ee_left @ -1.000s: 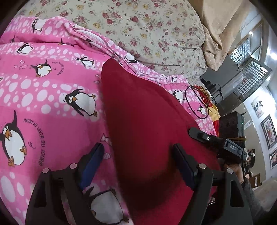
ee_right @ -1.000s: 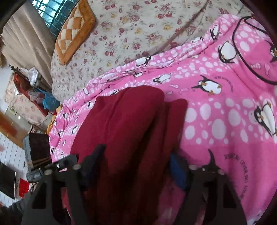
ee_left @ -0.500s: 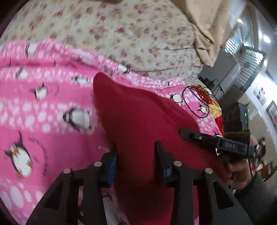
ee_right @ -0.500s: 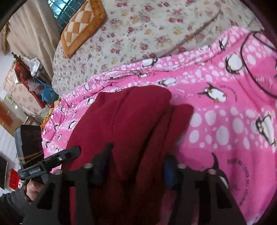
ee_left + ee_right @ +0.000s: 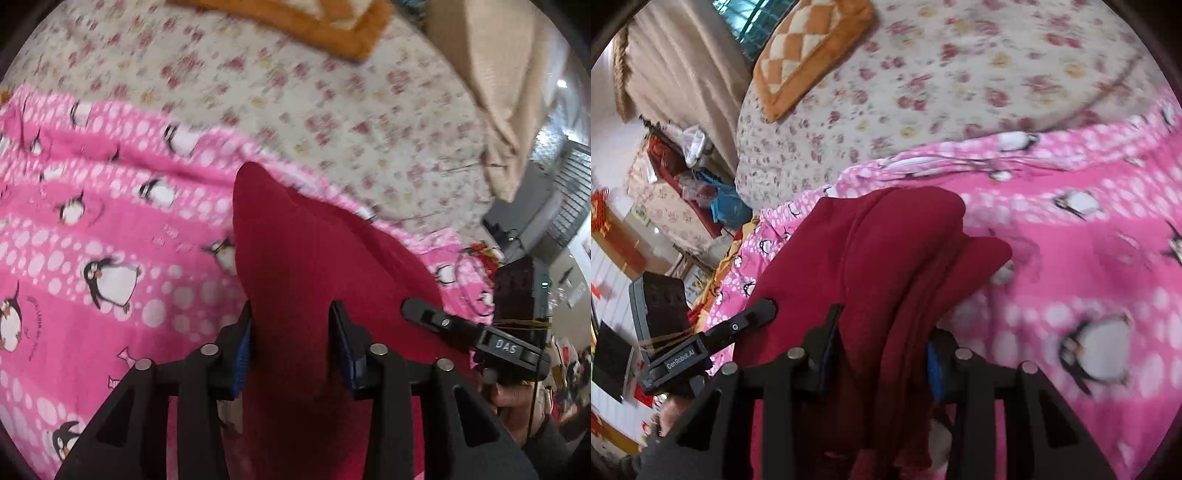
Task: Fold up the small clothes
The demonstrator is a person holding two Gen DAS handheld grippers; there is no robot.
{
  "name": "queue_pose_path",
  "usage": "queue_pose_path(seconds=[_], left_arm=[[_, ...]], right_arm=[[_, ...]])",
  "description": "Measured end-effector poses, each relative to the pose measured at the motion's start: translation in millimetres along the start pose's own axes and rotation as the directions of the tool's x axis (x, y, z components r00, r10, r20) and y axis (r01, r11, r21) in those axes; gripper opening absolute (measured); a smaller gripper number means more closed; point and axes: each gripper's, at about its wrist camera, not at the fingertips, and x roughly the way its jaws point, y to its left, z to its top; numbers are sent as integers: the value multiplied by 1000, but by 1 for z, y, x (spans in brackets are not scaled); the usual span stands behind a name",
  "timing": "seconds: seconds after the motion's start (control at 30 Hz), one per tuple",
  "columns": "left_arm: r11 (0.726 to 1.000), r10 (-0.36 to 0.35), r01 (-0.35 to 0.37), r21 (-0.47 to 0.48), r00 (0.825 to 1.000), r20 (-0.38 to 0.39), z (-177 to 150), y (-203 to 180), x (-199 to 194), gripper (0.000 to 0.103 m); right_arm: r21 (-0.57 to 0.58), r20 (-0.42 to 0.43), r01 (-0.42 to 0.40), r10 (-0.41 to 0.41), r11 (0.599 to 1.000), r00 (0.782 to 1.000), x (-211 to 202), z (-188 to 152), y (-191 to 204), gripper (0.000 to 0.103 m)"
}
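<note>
Pink penguin blanket [image 5: 110,221] below. Left gripper [image 5: 291,354] easing open, right gripper [image 5: 879,354] closing, red garment [image 5: 886,240] pinched between both; soft, light, floppy, best held at near edge.

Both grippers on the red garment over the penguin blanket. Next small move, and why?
Probably carry the gripped edge forward over the far part to fold it. The left gripper, jaws opening, and the right gripper, jaws closing, both have the red garment bunched between them, its far end on the penguin blanket.
</note>
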Motion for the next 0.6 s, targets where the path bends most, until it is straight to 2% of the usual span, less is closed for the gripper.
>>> queue_pose_path(seconds=[0.07,0.1,0.17,0.23,0.3,0.37,0.43,0.47,0.5,0.53,0.57,0.6], left_arm=[[998,26,-29,-48,998,-58,-6,7,18,27],[997,22,-26,-71,999,-49,-8,9,19,32],[994,6,-12,-108,999,-51,-10,11,17,32],[995,10,-15,-95,998,-59,-10,8,14,32],[997,26,-29,-77,999,-34,-7,5,4,32],[997,50,-46,-54,996,68,-5,1,-21,32],[997,82,-80,-20,982,170,-4,-6,-41,32],[995,97,-97,-13,969,227,-4,-10,-50,32],[995,101,-102,-12,959,266,-5,-13,-55,32],[995,101,-103,-8,956,275,-4,-15,-55,32],[995,96,-99,-2,961,260,-3,-18,-51,32],[996,82,-85,0,968,236,-1,-19,-47,32]], right_arm=[[8,-17,39,-39,999,999,13,-2,-9,47],[39,-34,43,-42,998,999,18,-5,-17,53],[88,-30,23,-21,996,999,15,-5,-22,55],[105,-29,30,-27,994,999,8,-4,-18,56],[110,-18,43,-42,993,999,-7,-5,-10,56],[83,-13,86,-85,993,996,-23,-6,0,56],[-46,34,196,-195,979,980,-49,-6,28,56],[-148,77,274,-265,950,961,-61,-9,47,55],[-253,142,363,-336,897,931,-71,-16,70,55],[-319,207,408,-357,855,911,-79,-26,89,55],[-352,242,405,-336,844,910,-82,-33,102,49],[-370,251,379,-301,848,920,-82,-39,111,42]])
